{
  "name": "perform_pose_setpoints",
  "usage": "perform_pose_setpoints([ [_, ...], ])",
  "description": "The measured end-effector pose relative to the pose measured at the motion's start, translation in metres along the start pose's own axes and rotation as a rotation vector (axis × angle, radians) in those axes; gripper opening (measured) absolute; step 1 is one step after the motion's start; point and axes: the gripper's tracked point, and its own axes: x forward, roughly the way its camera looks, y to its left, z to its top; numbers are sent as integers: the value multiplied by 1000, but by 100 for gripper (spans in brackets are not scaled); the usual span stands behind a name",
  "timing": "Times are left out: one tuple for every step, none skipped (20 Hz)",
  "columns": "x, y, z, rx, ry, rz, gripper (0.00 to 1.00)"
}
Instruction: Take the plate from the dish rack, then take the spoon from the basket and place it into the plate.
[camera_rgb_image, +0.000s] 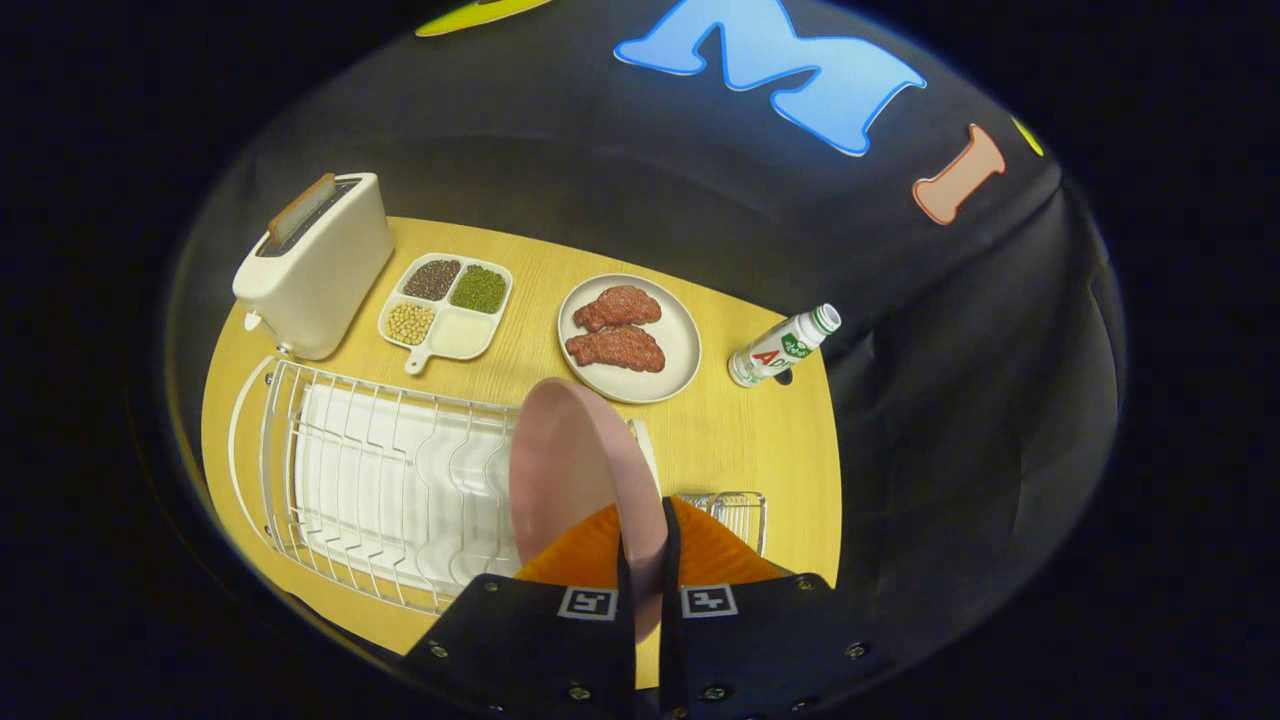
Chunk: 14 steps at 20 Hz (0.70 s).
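A pink plate (570, 470) stands on edge between my gripper's fingers (645, 560), which are shut on its rim. The plate is held above the right end of the white wire dish rack (370, 480). Just right of the fingers, a small wire basket (735, 512) shows on the table, partly hidden behind them; the spoon inside it cannot be made out.
On the round wooden table (720, 440) beyond the rack: a white toaster (315, 265) with a slice in it, a divided dish of beans (447, 305), a plate with two meat pieces (628, 337), and a small bottle (782, 347) lying near the far right edge.
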Motion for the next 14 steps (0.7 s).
perform_pose_setpoints([
  [-6, 0, 3, 13, -12, 22, 9],
  [-10, -2, 2, 29, -23, 45, 9],
  [-16, -5, -1, 39, -29, 66, 9],
  [-21, -8, -7, 48, -35, 93, 9],
  [-27, -11, -13, 66, -38, 121, 9],
  [-33, -15, -20, 89, -41, 154, 9],
  [-40, -21, -28, 113, -46, 183, 9],
  [-46, -29, -37, 129, -52, 205, 9],
  [-52, -37, -47, 143, -59, 224, 9],
  [-54, -43, -58, 154, -64, 242, 9],
  [-58, -52, -70, 167, -65, 257, 9],
  [-59, -58, -81, 193, -65, 276, 9],
  [-61, -63, -93, 221, -61, 300, 9],
  [-62, -69, -105, 250, -57, 318, 9],
])
